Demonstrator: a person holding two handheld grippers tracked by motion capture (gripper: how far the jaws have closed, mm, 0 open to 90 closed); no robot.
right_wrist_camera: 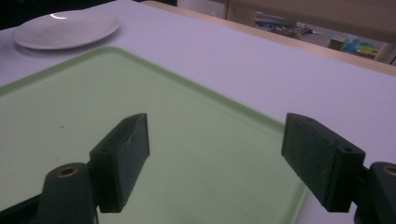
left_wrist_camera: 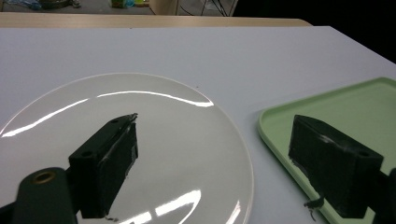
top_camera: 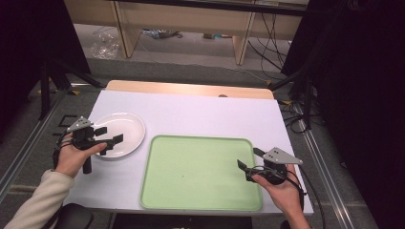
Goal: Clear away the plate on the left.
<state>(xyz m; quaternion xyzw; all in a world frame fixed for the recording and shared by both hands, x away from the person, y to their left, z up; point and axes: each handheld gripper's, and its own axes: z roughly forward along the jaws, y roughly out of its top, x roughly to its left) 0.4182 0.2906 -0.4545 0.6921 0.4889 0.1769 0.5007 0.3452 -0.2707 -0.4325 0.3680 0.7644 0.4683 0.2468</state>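
Note:
A round white plate (top_camera: 128,124) lies at the left of the white table, empty. Beside it to the right lies an empty pale green tray (top_camera: 200,140). My left gripper (top_camera: 109,135) hovers over the plate's near part, open, with nothing between its jaws. In the left gripper view the gripper (left_wrist_camera: 217,122) spans the plate (left_wrist_camera: 154,98) and the tray's corner (left_wrist_camera: 359,102). My right gripper (top_camera: 249,158) is open over the tray's right edge. In the right gripper view the gripper (right_wrist_camera: 218,123) looks across the bare tray (right_wrist_camera: 93,102) toward the plate (right_wrist_camera: 65,28).
The white table top (top_camera: 200,112) has a wooden strip (top_camera: 191,88) along its far edge. Beyond it stand desk legs and loose cables on the floor. Dark stands flank the table on both sides.

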